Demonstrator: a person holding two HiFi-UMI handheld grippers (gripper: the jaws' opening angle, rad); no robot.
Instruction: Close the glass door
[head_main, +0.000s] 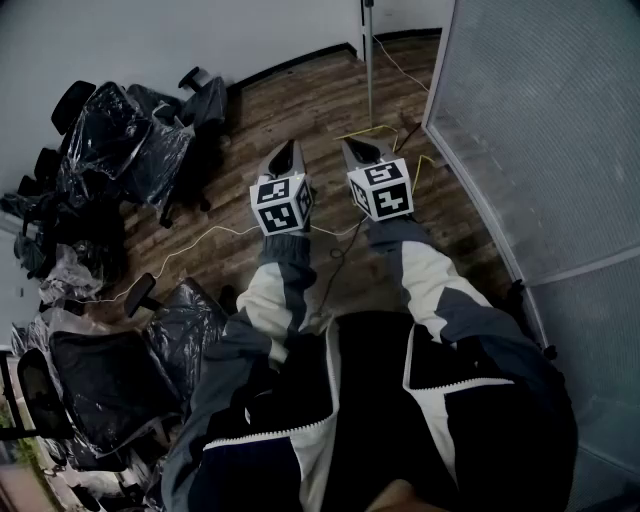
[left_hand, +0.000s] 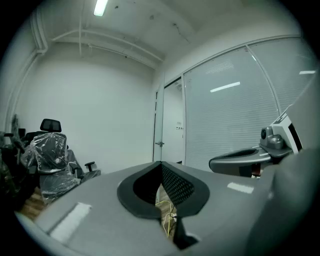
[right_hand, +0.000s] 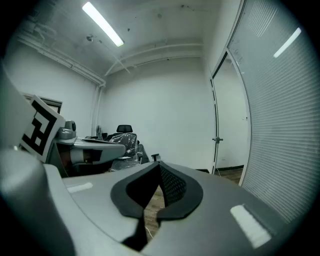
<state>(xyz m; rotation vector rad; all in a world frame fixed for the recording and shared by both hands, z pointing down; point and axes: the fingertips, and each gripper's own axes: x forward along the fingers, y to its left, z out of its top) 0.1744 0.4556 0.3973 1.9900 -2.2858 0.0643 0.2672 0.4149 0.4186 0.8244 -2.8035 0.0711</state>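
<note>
Person stands w/ both arms out front, a grey two-jaw left gripper (head_main: 288, 150) and the matching right gripper (head_main: 358, 148) side by side, near each other but not touching, both close to level. Left gripper jaws are pressed together at the tips, nothing between the dark ribbed pads (left_hand: 175, 185); only floor shows through the gap below. Right gripper jaws are the same: tips together, empty.

The thin clear glass door w/ small metal handle (head_main: 368, 70) is straight ahead of the jaws, between the two grippers' lines, well apart from both. It's seen nearly edge-on, so it's out of line w/ the wall. From the left gripper it sits just left of the tips (left_hand: 158, 125); from the right gripper it's off to the right (right_hand: 215, 115).

The frosted glass partition wall w/ blinds (head_main: 540, 130) runs along the right of the right jaws. A yellow cable (head_main: 385, 130) lies on the dark wood plank floor (head_main: 300, 100) just ahead of the tips. Black office chairs wrapped in plastic (head_main: 110, 140) are bunched well left of the left jaws.
</note>
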